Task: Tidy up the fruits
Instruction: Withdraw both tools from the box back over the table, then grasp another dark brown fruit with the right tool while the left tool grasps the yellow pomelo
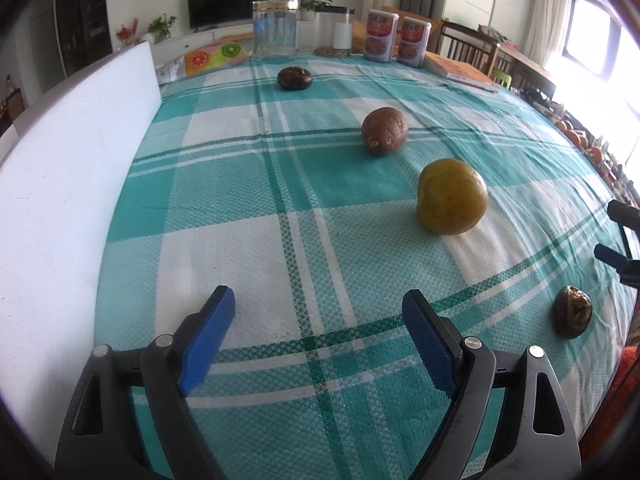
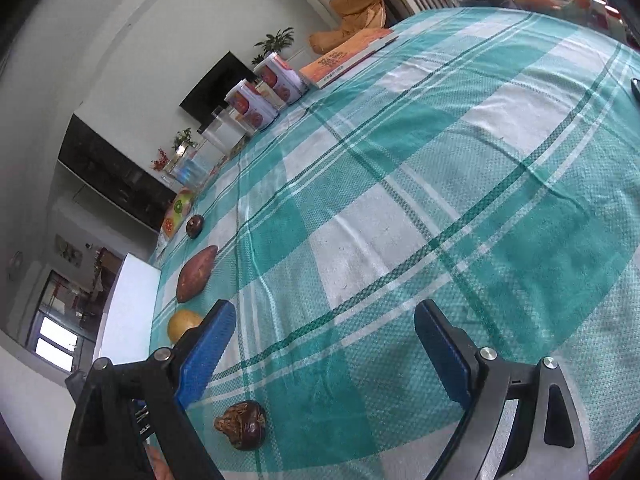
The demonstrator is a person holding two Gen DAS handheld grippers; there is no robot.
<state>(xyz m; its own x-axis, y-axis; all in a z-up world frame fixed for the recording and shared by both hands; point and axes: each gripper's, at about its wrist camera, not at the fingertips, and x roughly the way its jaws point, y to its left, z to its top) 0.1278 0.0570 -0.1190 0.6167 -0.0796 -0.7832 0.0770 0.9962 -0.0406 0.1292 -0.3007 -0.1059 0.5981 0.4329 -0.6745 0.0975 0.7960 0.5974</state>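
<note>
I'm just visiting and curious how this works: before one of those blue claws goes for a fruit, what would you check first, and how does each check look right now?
1. Left gripper open and holding nothing: ok.
2. Right gripper open and holding nothing: ok.
3. Fruits apart, not touching: ok. Yellow fruit, brown fruit, far dark fruit and wrinkled dark fruit each lie alone on the tablecloth.
4. Nearest fruit lined up between the right fingers: not ok, it lies off to one side.
5. Where the fruits should go: cannot tell.
</note>
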